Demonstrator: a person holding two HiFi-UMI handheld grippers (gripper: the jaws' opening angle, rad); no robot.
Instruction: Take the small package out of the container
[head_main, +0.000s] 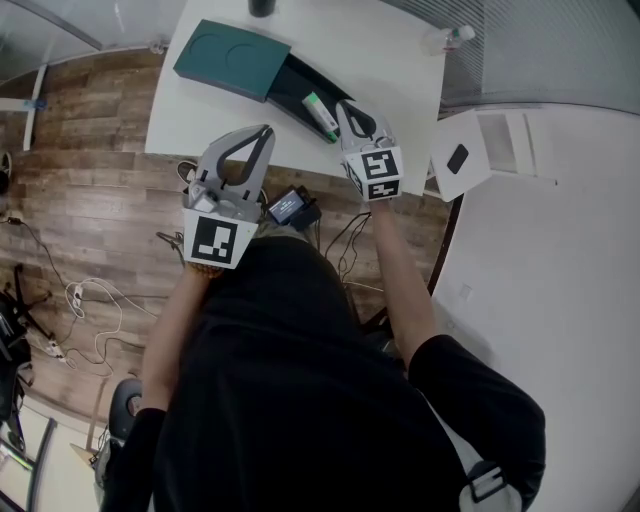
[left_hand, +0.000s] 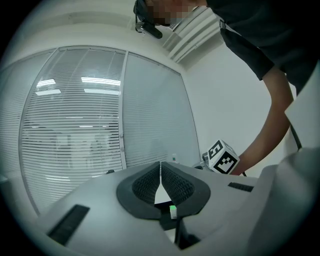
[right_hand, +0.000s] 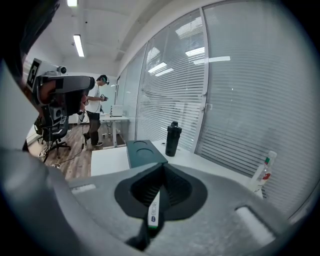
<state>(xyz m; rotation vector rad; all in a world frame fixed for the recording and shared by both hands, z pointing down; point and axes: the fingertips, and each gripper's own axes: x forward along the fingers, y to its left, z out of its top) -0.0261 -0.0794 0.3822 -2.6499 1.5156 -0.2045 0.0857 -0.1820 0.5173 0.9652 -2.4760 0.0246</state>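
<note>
The small white-and-green package (head_main: 320, 115) lies in a black open container (head_main: 300, 88) on the white table (head_main: 200, 110). The container's dark green lid (head_main: 232, 58) rests partly over its far left end. My right gripper (head_main: 347, 108) hangs just right of the package with its jaws shut. In the right gripper view the package (right_hand: 154, 210) shows through the gap under the shut gripper (right_hand: 162, 167), and no grip on it is visible. My left gripper (head_main: 264, 132) is shut and empty over the table's near edge; the left gripper (left_hand: 160, 170) sees the package (left_hand: 173, 211) below it.
A black bottle (right_hand: 172, 139) stands at the table's far side behind the lid (right_hand: 145, 152). A clear bottle (right_hand: 263, 172) is at the far right corner. A white box (head_main: 480, 150) sits right of the table. Cables (head_main: 90, 310) lie on the wooden floor. A person (right_hand: 95, 110) stands far off.
</note>
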